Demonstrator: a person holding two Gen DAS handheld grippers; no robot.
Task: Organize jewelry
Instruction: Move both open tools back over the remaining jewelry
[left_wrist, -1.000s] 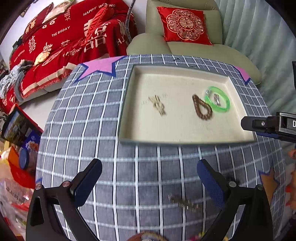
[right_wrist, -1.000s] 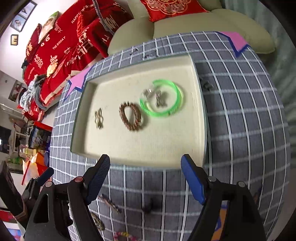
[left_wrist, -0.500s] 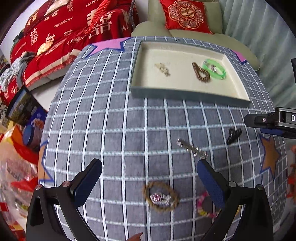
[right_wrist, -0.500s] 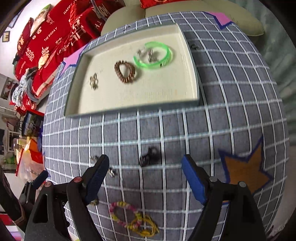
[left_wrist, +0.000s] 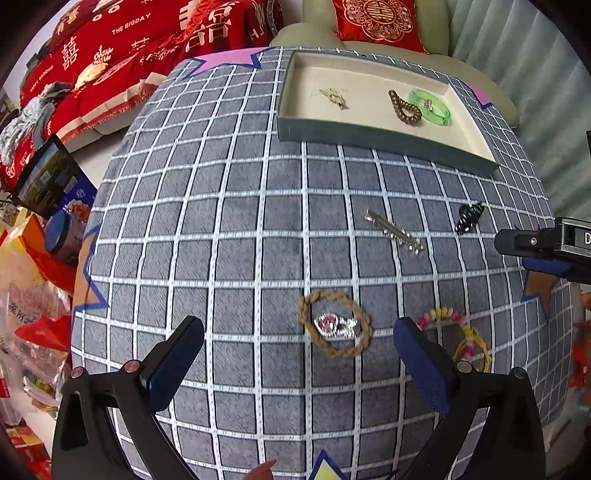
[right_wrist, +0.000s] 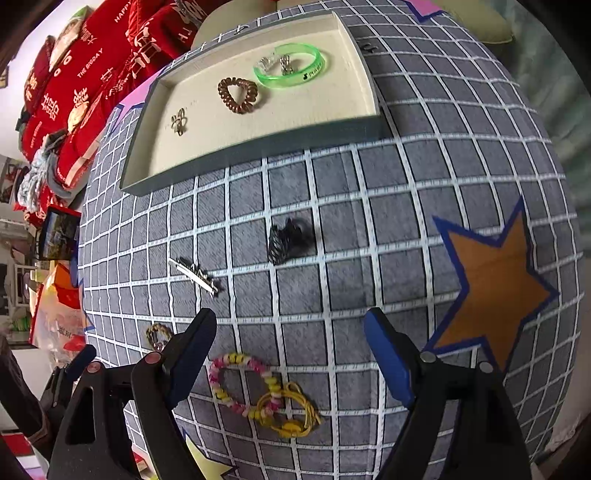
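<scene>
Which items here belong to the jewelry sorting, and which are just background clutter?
Job:
tray
green bangle
brown coil bracelet
silver hair clip
black claw clip
braided bracelet
beaded bracelet
yellow cord bracelet

Lying about:
red cushion
red blanket
plastic bags

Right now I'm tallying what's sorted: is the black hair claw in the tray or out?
Out. The black hair claw lies on the checked cloth, in front of the tray, apart from it.
</scene>
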